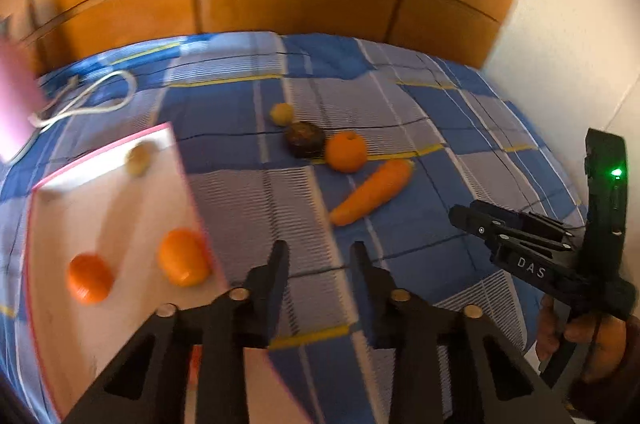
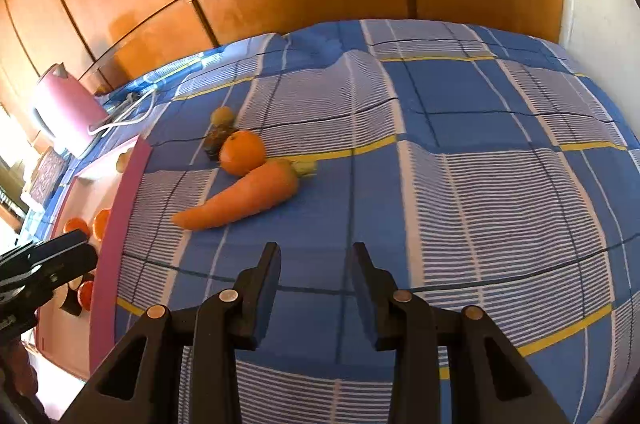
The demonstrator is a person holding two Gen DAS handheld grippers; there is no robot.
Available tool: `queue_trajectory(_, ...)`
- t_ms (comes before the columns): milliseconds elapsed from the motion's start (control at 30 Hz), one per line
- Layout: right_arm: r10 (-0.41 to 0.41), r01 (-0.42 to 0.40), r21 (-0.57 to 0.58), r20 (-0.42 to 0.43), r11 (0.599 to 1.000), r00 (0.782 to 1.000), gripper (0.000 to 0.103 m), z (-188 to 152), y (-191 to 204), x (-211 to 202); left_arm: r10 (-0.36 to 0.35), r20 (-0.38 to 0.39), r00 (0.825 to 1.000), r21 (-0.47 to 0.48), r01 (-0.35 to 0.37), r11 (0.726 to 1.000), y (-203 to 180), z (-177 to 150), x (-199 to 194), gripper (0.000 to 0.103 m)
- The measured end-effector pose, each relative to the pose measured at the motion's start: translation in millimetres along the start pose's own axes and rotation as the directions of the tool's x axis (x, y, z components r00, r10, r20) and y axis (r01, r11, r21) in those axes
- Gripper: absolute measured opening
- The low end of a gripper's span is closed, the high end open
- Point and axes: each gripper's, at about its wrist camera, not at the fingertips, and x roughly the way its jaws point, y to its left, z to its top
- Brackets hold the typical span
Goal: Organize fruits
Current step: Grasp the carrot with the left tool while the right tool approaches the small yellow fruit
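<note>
Right wrist only: pink kettle.

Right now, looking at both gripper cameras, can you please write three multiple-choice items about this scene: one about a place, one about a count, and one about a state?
1. Where does the carrot lie?
A. Inside the pink tray
B. On the blue checked bedcover, beside an orange
C. Between the right gripper's fingers

2. How many round orange fruits lie loose on the bedcover, outside the tray?
A. One
B. Three
C. Five

3. What does the right gripper hold?
A. The carrot
B. A white cable
C. Nothing

Answers:
1. B: the carrot rests on the cover next to the orange, outside the tray.
2. A: only one orange sits by the carrot; the other orange pieces are in the tray.
3. C: only bedcover shows between its fingers.
</note>
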Motion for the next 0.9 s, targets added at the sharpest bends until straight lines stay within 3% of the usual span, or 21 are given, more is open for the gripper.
queue_trajectory(133,-0.012,0.012,0.005,0.017,1.000,1.000,0.036,3.5,-8.1,-3.3,-0.039,-0.033,0.999,0.064,0.041,0.997,-17.6,20.6,26.3,0.030)
queue_trajectory(300,-0.008,0.008,0.014,0.011,1.000,1.000,0.036,3.7,-15.7,-1.2,-0.030,-0.083,0.996,0.131,0.040,0.991,-35.7,36.9,56.8,0.031)
queue_trajectory(433,-0.003,0.003,0.033,0.004,0.999,1.000,0.036,3.4,-23.3,0.8,-0.037,-0.119,0.992,0.182,0.059,0.981,-49.8,46.5,79.9,0.045)
queue_trajectory(900,0.007,-0.007,0.065,-0.005,0.998,1.000,0.036,3.5,-41.5,4.3,-0.012,-0.179,0.984,0.234,0.054,0.971,-68.5,61.7,123.3,0.043)
